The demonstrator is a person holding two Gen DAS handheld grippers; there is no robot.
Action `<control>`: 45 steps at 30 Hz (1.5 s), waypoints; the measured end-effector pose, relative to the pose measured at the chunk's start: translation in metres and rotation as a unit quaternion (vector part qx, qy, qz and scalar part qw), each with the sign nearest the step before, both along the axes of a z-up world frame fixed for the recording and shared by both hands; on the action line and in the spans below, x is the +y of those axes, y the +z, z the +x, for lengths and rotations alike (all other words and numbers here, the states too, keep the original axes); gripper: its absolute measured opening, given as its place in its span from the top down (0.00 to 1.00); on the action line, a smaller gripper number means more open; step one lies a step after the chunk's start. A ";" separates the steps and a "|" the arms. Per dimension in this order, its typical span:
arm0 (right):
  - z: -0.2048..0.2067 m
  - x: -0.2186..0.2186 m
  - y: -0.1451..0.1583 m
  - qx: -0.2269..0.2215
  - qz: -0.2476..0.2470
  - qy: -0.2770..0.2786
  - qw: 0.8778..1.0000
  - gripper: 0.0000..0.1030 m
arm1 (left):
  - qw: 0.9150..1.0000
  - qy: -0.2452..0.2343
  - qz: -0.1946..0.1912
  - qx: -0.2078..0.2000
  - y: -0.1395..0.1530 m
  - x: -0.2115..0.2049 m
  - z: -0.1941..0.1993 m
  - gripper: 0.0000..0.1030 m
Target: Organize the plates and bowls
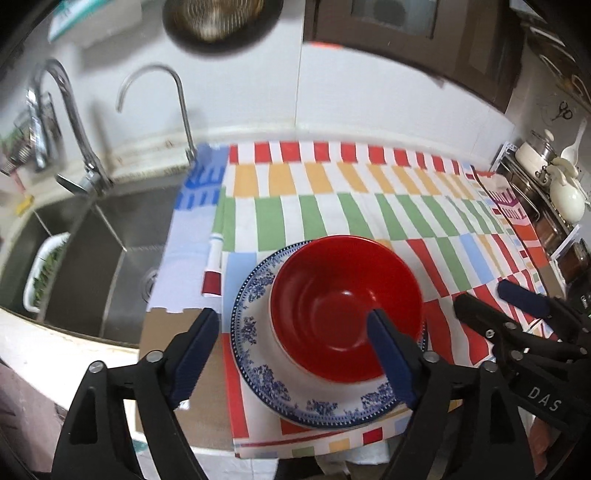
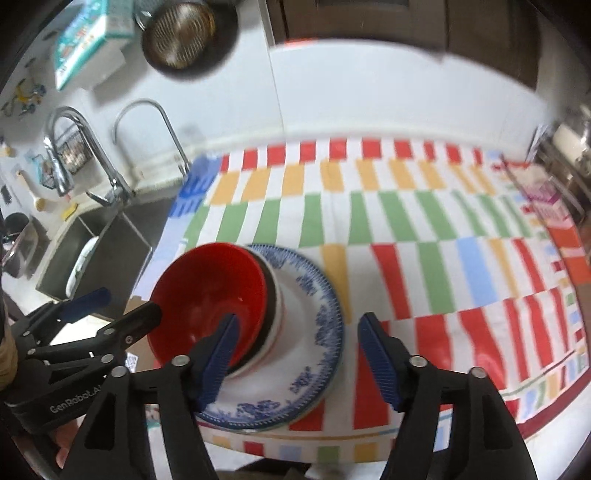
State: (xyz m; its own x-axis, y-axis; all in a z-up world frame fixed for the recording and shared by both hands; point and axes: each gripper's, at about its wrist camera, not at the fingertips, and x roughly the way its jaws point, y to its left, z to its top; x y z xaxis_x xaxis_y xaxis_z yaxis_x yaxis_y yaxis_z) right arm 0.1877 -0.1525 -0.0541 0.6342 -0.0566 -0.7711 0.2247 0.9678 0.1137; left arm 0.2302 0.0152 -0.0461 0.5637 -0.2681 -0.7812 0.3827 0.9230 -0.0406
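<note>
- A red bowl [image 1: 346, 308] sits on top of a short stack, with a white bowl [image 2: 275, 332] nested beneath it, showing as a white wall with a dark band in the right wrist view.
- The stack rests on a white plate with a blue floral rim [image 1: 258, 354], and the edge of another plate shows just under it.
- The plates lie on a striped cloth [image 1: 332, 206] of red, orange, green and white blocks, at its near left part, close to the counter's near edge.
- The left gripper [image 1: 295, 354] is released, its blue-padded jaws spread wide; one pad overlaps the red bowl in the picture and the other lies left of the plate, neither pressing on anything.
- The right gripper [image 2: 297, 362] is likewise spread and grips nothing; its left pad overlaps the bowls, its right pad lies over the cloth to the right of the plate.
- Each gripper shows at the edge of the other's view, beside the stack.
- A steel sink [image 1: 92, 258] with two curved taps [image 1: 155, 107] lies to the left of the cloth.
- A metal strainer [image 2: 181, 33] hangs on the far wall.
- At far right stands a rack with white pots [image 1: 554, 177].
</note>
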 end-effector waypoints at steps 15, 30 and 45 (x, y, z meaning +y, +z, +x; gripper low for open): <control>-0.136 0.002 0.030 -0.113 -0.058 -0.001 0.992 0.21 | 0.995 0.016 0.024 -0.093 0.027 0.000 -0.135 0.06; -0.224 0.007 0.041 -0.146 -0.058 -0.019 0.987 0.21 | 0.988 0.012 0.017 -0.150 0.051 0.005 -0.219 0.04; -0.262 0.013 0.048 -0.166 -0.067 -0.024 0.984 0.21 | 0.985 0.005 0.012 -0.171 0.061 0.009 -0.253 0.03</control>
State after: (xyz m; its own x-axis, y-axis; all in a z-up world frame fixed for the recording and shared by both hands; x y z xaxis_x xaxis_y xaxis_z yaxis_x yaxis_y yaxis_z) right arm -0.0741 -0.1396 -0.0063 0.8441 -0.1794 -0.5052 0.2423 0.9683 0.0611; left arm -0.0224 0.0237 0.0145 0.7975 -0.2455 -0.5510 0.3613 0.9259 0.1104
